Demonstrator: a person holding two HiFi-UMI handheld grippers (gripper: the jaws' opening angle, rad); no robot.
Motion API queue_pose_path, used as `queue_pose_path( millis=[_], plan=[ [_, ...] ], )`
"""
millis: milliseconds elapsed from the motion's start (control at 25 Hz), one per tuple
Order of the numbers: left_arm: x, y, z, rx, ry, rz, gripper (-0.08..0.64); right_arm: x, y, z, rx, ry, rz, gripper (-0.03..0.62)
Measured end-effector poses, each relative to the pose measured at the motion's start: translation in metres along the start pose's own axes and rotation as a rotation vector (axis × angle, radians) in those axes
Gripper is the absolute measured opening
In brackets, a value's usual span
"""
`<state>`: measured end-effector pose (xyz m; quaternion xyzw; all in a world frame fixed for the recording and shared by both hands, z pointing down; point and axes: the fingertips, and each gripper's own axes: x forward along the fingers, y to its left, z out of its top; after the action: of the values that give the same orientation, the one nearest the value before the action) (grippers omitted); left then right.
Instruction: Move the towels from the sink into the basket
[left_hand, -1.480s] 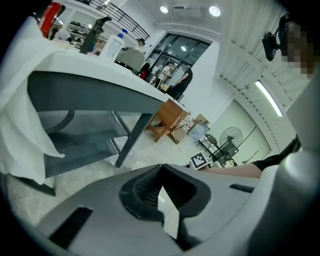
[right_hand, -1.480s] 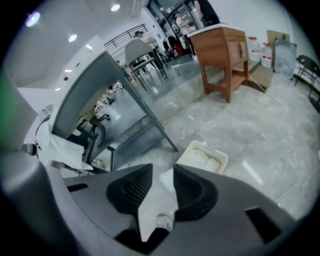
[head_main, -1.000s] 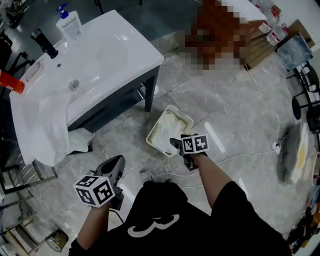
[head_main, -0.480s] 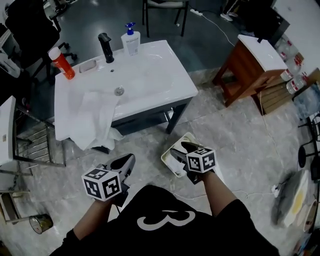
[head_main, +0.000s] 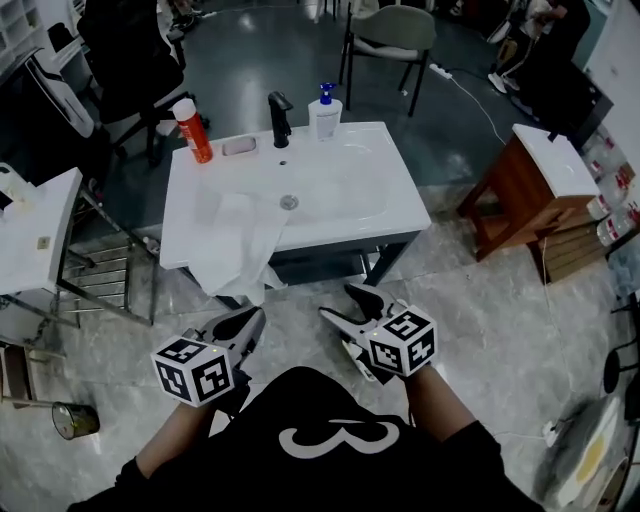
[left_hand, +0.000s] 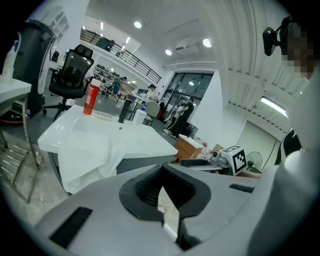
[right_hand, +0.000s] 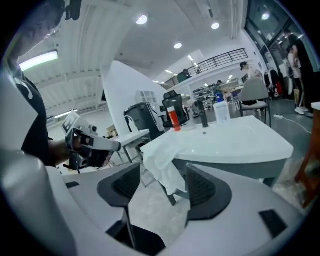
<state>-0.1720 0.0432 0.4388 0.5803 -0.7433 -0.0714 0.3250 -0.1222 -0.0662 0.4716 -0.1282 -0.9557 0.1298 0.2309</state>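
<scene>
A white towel lies in the left part of the white sink and hangs over its front edge. It shows too in the left gripper view, towel on sink, and in the right gripper view, towel on sink. My left gripper is held low in front of the sink, its jaws shut and empty. My right gripper stands open beside it, nothing between its pads. The basket is almost wholly hidden under my right gripper.
An orange bottle, a black tap and a pump bottle stand along the sink's back. A wooden cabinet is at the right, a white table and a metal rack at the left. Chairs stand behind.
The view has swung from the basket to the sink, which now lies straight ahead. Both grippers now point at the sink's front; the right one has come off the basket, still open.
</scene>
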Motion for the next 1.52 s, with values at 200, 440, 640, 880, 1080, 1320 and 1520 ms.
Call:
queue_pose_path(
  millis=[200, 440, 640, 880, 1080, 1320, 1520],
  plan=[
    [-0.023, 0.008, 0.02, 0.039, -0.037, 0.048, 0.005, 0.01, 0.03, 0.03, -0.074, -0.038, 0.057, 0.277],
    [-0.04, 0.02, 0.039, 0.046, -0.082, 0.087, 0.005, 0.019, 0.042, 0.045, -0.102, -0.055, 0.059, 0.29],
    [-0.046, 0.042, 0.056, 0.033, -0.117, 0.087, 0.005, 0.049, 0.051, 0.052, -0.131, -0.016, 0.067, 0.314],
    [-0.062, 0.083, 0.071, 0.013, -0.091, 0.083, 0.005, 0.108, 0.067, 0.07, -0.121, 0.026, 0.085, 0.321],
    [-0.086, 0.117, 0.091, 0.015, -0.081, 0.077, 0.005, 0.157, 0.076, 0.071, -0.079, 0.084, 0.073, 0.321],
    [-0.107, 0.16, 0.1, -0.014, -0.084, 0.065, 0.005, 0.205, 0.068, 0.065, -0.025, 0.122, -0.014, 0.321],
    [-0.118, 0.193, 0.095, -0.052, -0.075, 0.058, 0.005, 0.237, 0.048, 0.053, -0.04, 0.167, -0.127, 0.321]
  ],
)
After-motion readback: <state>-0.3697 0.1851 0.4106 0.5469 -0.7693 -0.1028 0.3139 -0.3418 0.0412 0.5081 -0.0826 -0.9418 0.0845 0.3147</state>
